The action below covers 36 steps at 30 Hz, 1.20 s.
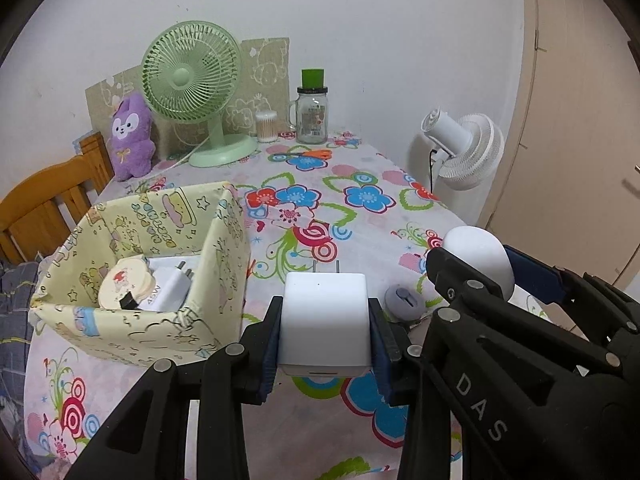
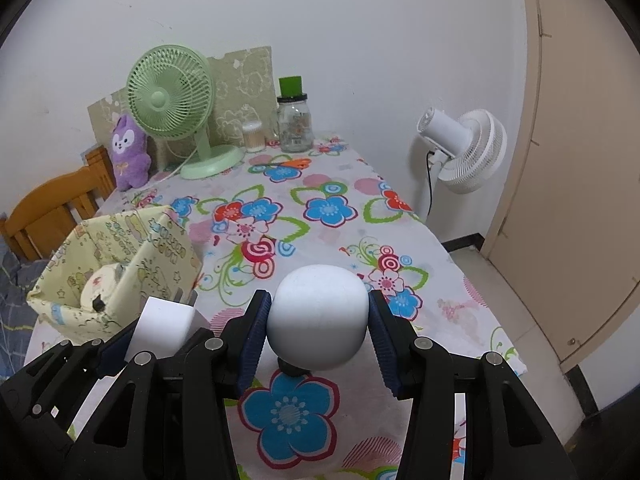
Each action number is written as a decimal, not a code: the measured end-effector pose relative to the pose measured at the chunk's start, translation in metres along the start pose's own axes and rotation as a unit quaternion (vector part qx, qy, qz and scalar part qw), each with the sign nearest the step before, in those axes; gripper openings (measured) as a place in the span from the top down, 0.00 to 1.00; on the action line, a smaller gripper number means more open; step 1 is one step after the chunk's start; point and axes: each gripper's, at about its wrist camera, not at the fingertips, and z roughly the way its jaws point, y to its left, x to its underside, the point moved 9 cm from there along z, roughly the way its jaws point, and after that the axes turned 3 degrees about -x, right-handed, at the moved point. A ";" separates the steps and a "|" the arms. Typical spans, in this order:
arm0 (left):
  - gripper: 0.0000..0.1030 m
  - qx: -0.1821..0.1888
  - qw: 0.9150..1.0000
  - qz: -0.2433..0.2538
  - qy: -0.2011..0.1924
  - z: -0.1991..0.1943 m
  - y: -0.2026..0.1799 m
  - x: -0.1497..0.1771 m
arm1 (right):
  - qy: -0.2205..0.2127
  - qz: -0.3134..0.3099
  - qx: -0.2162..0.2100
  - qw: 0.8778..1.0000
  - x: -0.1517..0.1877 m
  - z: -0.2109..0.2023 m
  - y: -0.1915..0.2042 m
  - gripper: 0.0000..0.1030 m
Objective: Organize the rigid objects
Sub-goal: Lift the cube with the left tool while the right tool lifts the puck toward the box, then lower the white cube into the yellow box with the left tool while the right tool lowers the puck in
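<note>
My left gripper [image 1: 324, 340] is clamped on a white square plug-in charger [image 1: 323, 320], my right gripper [image 2: 316, 328] on a white rounded plastic gadget [image 2: 317, 316]. Both hang just right of the yellow cartoon-print fabric box [image 1: 224, 248]. I judge this the carrying step; next, lower each into it.

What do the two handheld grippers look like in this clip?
Both match: the left gripper and right gripper have matte black plastic linkage frames with triangular cut-outs and round silver pivot pins. Their fingers carry dark blue ribbed pads. White letters "DAS" are printed on the right gripper's frame, seen in the left wrist view. No cables, sleeves or hands show.
</note>
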 end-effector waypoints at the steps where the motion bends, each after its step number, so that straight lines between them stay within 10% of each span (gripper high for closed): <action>1: 0.62 0.000 1.000 0.000 -0.001 -0.002 0.001 0.000 | -0.002 -0.001 0.000 1.000 -0.001 -0.002 0.001 0.49; 36: 0.61 0.007 1.000 0.013 -0.016 -0.029 0.041 -0.021 | -0.018 -0.002 -0.009 1.000 -0.023 -0.026 0.048 0.49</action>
